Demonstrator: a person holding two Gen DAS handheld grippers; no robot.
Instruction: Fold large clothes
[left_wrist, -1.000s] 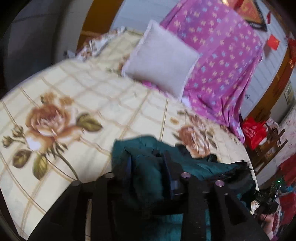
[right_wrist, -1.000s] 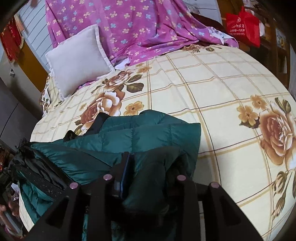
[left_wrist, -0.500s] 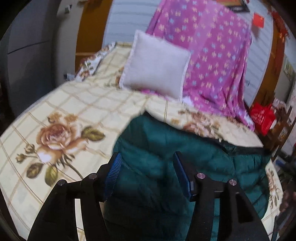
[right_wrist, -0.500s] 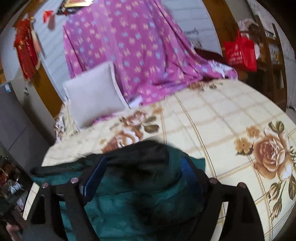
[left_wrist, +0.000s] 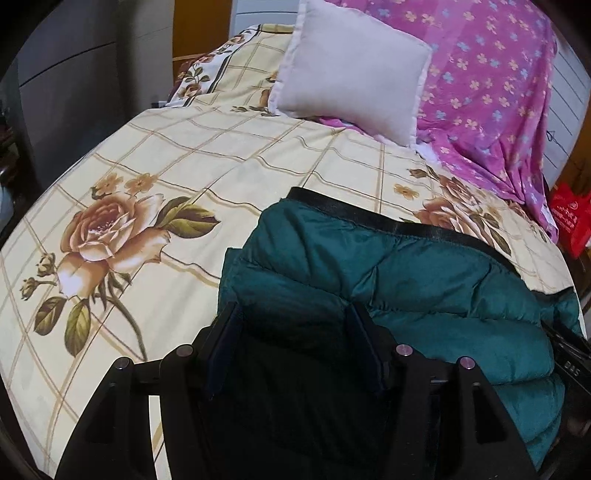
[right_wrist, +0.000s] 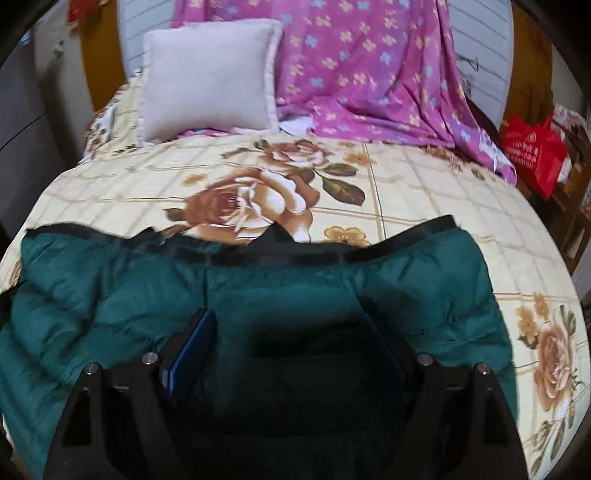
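Letting go with both the left gripper (left_wrist: 291, 347) and right gripper (right_wrist: 291, 350) — jaws just spread, nothing clenched — leaves your puffy teal quilted jacket (right_wrist: 258, 295) loose. Its slippery padding may spring back open — the near edge could slide off the rose-print cream bedsheet (left_wrist: 184, 155).

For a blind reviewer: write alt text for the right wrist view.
A teal puffer jacket lies folded on a rose-print bedspread, with the right gripper open just above it. Behind are a pale pillow and a purple floral sheet.

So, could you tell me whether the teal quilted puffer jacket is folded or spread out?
Folded: the teal quilted puffer jacket lies doubled over itself, black hem on top.
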